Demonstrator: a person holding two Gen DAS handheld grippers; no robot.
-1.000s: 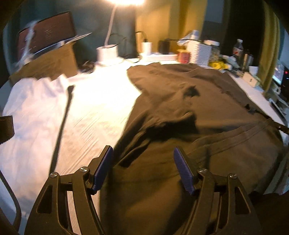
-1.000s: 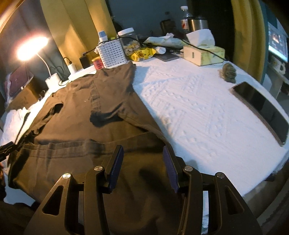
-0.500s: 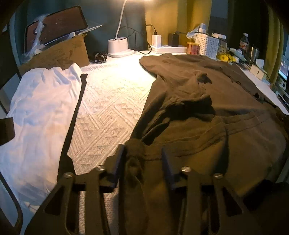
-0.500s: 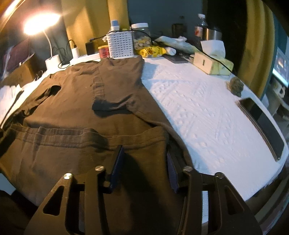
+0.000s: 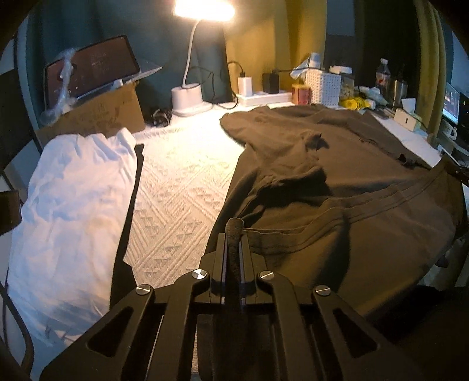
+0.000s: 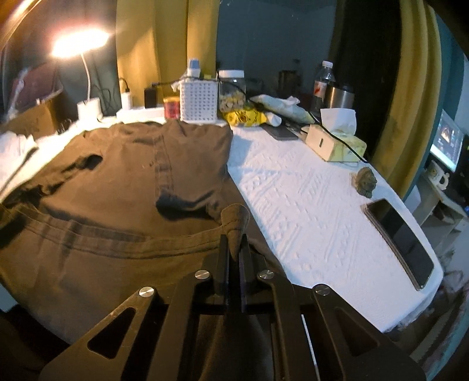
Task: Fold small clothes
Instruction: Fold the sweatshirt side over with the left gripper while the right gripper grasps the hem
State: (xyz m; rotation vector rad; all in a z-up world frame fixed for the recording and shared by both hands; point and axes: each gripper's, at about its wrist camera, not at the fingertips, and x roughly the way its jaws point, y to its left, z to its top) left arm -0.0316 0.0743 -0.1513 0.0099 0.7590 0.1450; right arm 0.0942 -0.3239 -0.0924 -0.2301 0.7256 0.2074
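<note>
Pinching the dark brown garment [image 5: 337, 164] with both tools, I have the left gripper [image 5: 233, 234] clamped on a bunched corner of its hem, the fabric poking up between the pads after the jaws just closed on it. My right gripper [image 6: 234, 243] has likewise just closed and is clamped on the opposite hem corner, a small peak of cloth standing above its tips. The garment lies spread across the white textured tablecloth [image 6: 307, 205], its far end near the white perforated basket [image 6: 199, 102]. A white garment [image 5: 70, 205] lies apart on the left, a lit desk lamp [image 5: 202, 8] behind. A phone [image 6: 401, 240] lies near the right edge.
</note>
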